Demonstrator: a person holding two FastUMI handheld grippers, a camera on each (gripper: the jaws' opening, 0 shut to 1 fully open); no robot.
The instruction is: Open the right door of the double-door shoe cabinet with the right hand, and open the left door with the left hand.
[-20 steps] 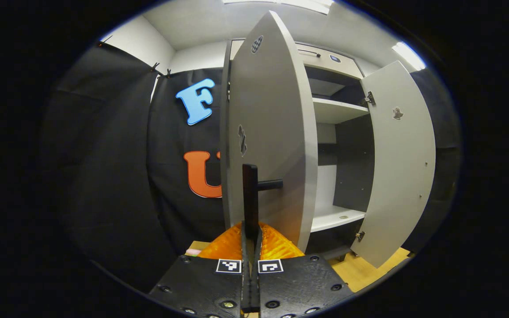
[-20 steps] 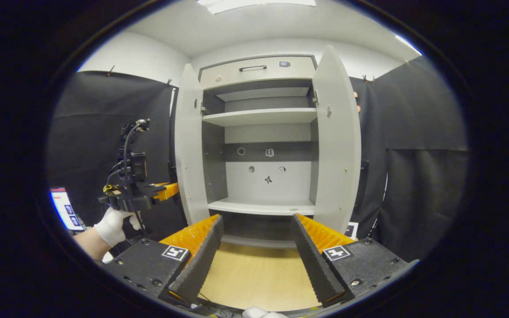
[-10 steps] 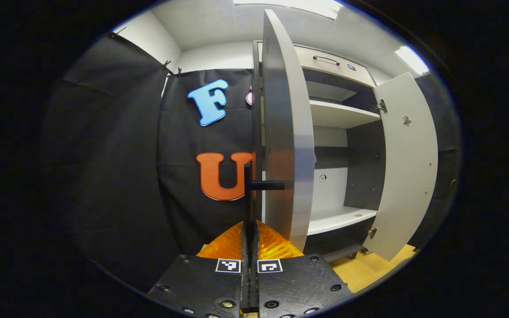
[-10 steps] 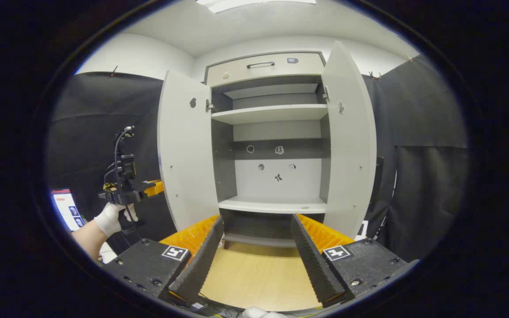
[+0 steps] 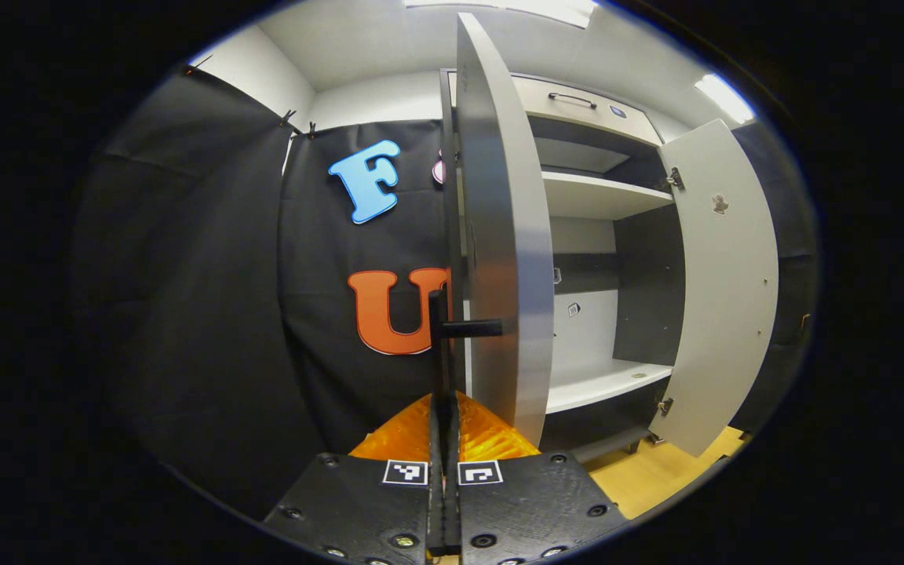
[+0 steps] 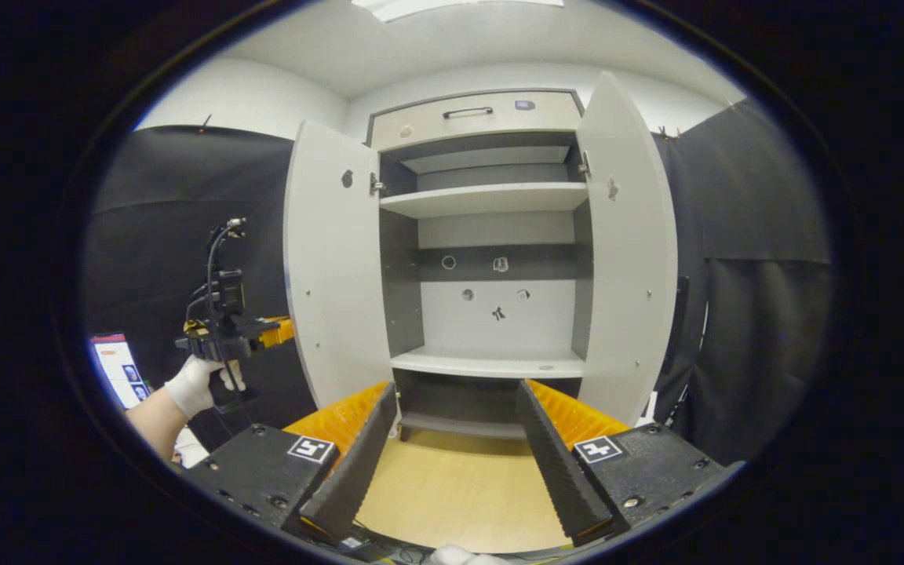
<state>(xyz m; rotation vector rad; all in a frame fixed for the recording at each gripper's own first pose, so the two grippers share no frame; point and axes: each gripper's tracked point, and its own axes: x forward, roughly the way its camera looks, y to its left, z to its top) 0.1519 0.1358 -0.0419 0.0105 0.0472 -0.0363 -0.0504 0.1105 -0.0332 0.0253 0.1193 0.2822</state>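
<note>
My left gripper (image 5: 444,408) is clamped on the left door's black handle (image 5: 442,345), that door (image 5: 499,235) swung out edge-on, while my right gripper (image 6: 452,447) spreads wide before the cabinet (image 6: 491,235), right door (image 6: 628,259) open.

Left door (image 5: 499,235) seen edge-on in left gripper view; outer face hidden. Its handle (image 5: 442,345) partly hidden between closed fingers of left gripper (image 5: 444,439). Small stickers (image 6: 499,265) on cabinet back wall too small to tell. Screen (image 6: 114,369) far left cut off by edge.
</note>
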